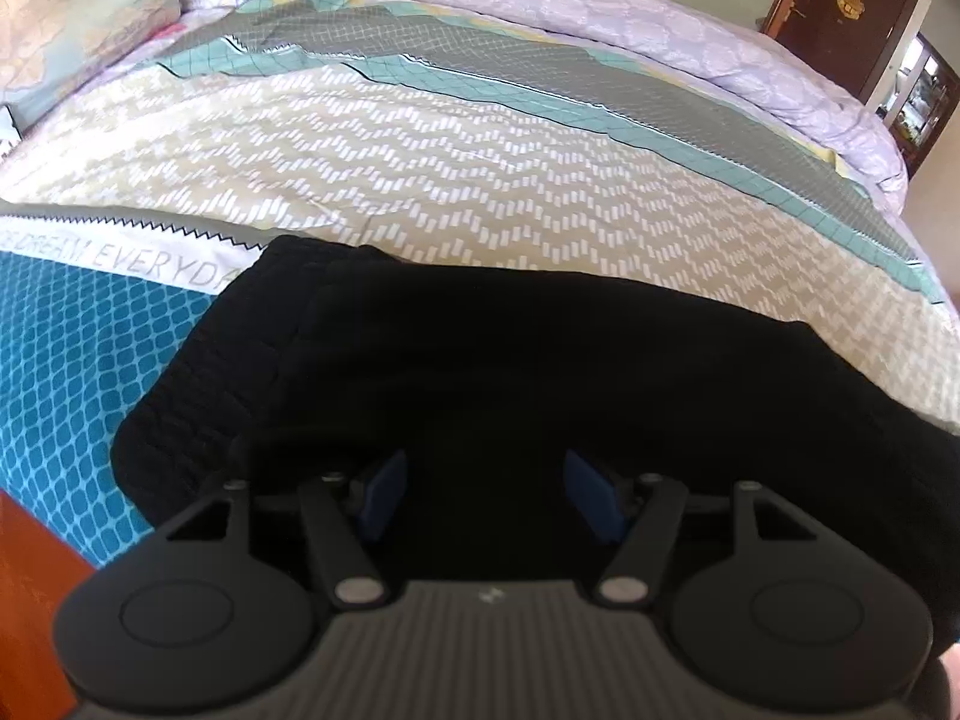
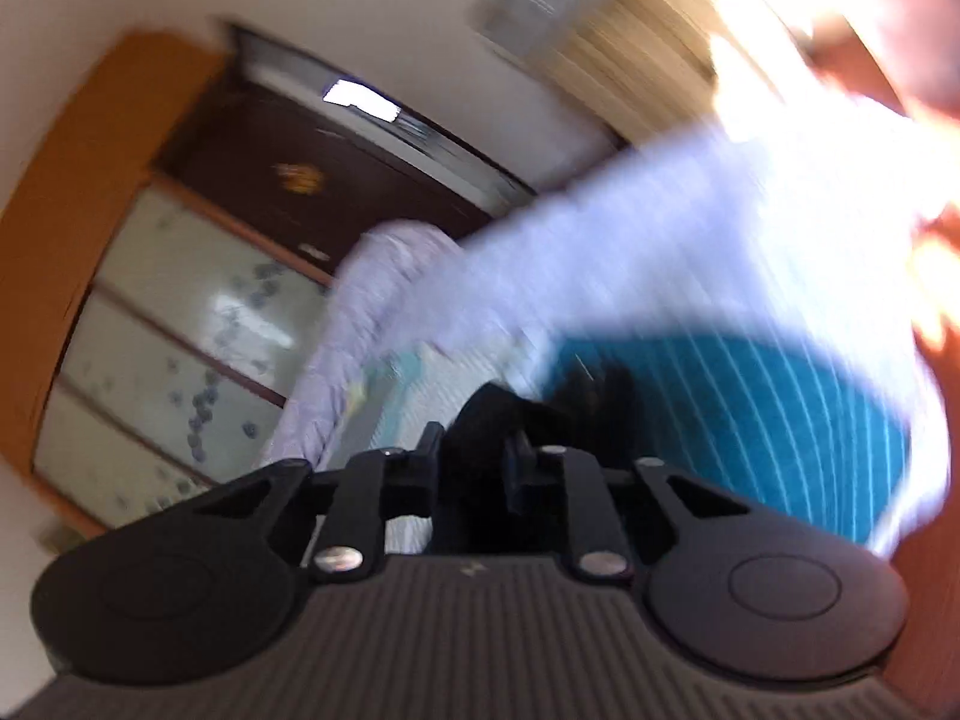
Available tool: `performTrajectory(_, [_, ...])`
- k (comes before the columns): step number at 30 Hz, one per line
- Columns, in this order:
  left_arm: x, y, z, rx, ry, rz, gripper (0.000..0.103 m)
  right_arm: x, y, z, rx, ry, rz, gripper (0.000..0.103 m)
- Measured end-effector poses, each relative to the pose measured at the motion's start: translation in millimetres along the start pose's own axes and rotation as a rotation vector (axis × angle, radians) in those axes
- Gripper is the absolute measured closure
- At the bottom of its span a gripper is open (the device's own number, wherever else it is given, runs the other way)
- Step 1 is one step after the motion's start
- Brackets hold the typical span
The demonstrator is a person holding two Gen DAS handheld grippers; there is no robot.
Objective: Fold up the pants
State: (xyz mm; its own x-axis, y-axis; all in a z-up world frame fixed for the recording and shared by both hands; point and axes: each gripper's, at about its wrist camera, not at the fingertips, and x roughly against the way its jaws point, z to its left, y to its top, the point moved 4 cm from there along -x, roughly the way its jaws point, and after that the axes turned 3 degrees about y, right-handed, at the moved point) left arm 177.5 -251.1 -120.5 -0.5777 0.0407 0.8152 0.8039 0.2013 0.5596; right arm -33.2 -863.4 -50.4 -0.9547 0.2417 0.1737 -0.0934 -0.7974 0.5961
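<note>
Black fabric fills the lower half of the left wrist view: the pants (image 1: pixel 480 372) lie bunched near the bed's near edge, on the patterned bedspread (image 1: pixel 420 168), their ribbed waistband (image 1: pixel 198 384) at the left over the teal-printed part. The left gripper (image 1: pixel 480 495) hangs over the dark cloth with its blue pads (image 1: pixel 384 495) standing apart; nothing is pinched between them, though whether the tips touch the fabric I cannot tell. A lilac quilt (image 1: pixel 660 24) is heaped along the bed's far side.

Further right, the right wrist view is heavily blurred. The right gripper (image 2: pixel 471 459) has its fingers drawn close together on a fold of the black pants (image 2: pixel 480 414), which rises dark between them, so it appears clamped on the garment.

Judging from this, a fold is under way: one end is gripped for carrying across. The next move calls for the left tongs to close on a matching edge, so both ends travel evenly and the layers lie flat.
</note>
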Motion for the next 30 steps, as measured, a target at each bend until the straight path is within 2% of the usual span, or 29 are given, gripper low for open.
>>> performTrajectory(2, [-2.4,-1.5,-3.8,-0.031,0.032,-0.008,0.043,5.1,10.8,18.3,0.157,0.064,-0.052,0.087])
performTrajectory(4, [-4.9,-2.4,-10.1,-0.074,0.07,-0.018,0.043,-6.8,9.6,2.9,0.265,-0.016,-0.017,0.087])
performTrajectory(6, [-7.7,-3.8,-16.1,-0.11,0.098,-0.026,0.038,-28.0,2.4,-42.9,0.176,-0.174,0.096,0.087])
performTrajectory(7, [-8.7,-4.6,-18.6,-0.124,0.106,-0.029,0.036,-27.5,-1.0,-61.5,0.091,-0.169,0.103,0.089])
performTrajectory(8, [-9.5,-5.3,-20.8,-0.137,0.113,-0.031,0.033,-18.0,0.4,-69.1,0.0,-0.113,0.063,0.088])
performTrajectory(9, [-9.9,-6.2,-22.4,-0.15,0.12,-0.033,0.031,-9.6,1.8,-71.6,-0.059,-0.113,0.042,0.075])
performTrajectory(12, [-10.4,-7.3,-23.7,-0.166,0.126,-0.033,0.029,14.5,8.4,-62.9,-0.055,-0.191,-0.073,0.061])
performTrajectory(13, [-10.8,-7.0,-23.3,-0.166,0.123,-0.03,0.029,18.9,12.7,-55.4,-0.029,-0.218,-0.099,0.061])
performTrajectory(14, [-10.8,-6.5,-22.8,-0.165,0.12,-0.028,0.028,20.2,17.1,-44.0,0.011,-0.194,-0.095,0.061])
performTrajectory(17, [-10.4,-6.5,-22.1,-0.161,0.114,-0.027,0.028,-4.8,23.2,9.1,0.201,-0.103,0.016,0.061])
performTrajectory(18, [-10.7,-6.8,-21.8,-0.164,0.113,-0.028,0.027,-15.9,23.8,25.1,0.287,-0.101,0.062,0.054])
performTrajectory(19, [-11.0,-7.3,-21.9,-0.167,0.114,-0.03,0.026,-32.3,24.0,36.2,0.366,-0.117,0.111,0.039])
performTrajectory(20, [-11.0,-7.8,-23.9,-0.169,0.115,-0.031,0.026,-54.1,23.8,37.9,0.422,-0.169,0.152,0.035])
performTrajectory(22, [-10.7,-8.5,-24.1,-0.168,0.115,-0.036,0.025,-86.8,26.7,28.8,0.453,-0.271,0.247,0.036])
performTrajectory(23, [-10.5,-9.2,-24.0,-0.167,0.115,-0.039,0.025,-102.3,24.0,20.8,0.434,-0.291,0.33,0.04])
performTrajectory(24, [-10.1,-9.6,-24.1,-0.167,0.116,-0.04,0.025,-114.1,17.0,12.9,0.407,-0.301,0.422,0.064])
performTrajectory(25, [-9.9,-9.8,-24.0,-0.167,0.115,-0.041,0.025,-119.0,7.3,8.0,0.409,-0.309,0.485,0.076])
performTrajectory(26, [-9.5,-9.9,-23.4,-0.165,0.113,-0.042,0.025,-111.0,-1.9,14.6,0.458,-0.283,0.481,0.077])
performTrajectory(27, [-9.1,-10.5,-23.0,-0.164,0.111,-0.043,0.025,-94.9,-6.1,28.0,0.526,-0.22,0.443,0.081])
performTrajectory(28, [-8.8,-11.3,-22.9,-0.166,0.11,-0.044,0.025,-79.9,-7.1,43.9,0.563,-0.113,0.398,0.082])
performTrajectory(30, [-9.4,-11.6,-24.8,-0.179,0.119,-0.041,0.025,-39.8,-6.3,71.3,0.593,0.181,0.258,0.082])
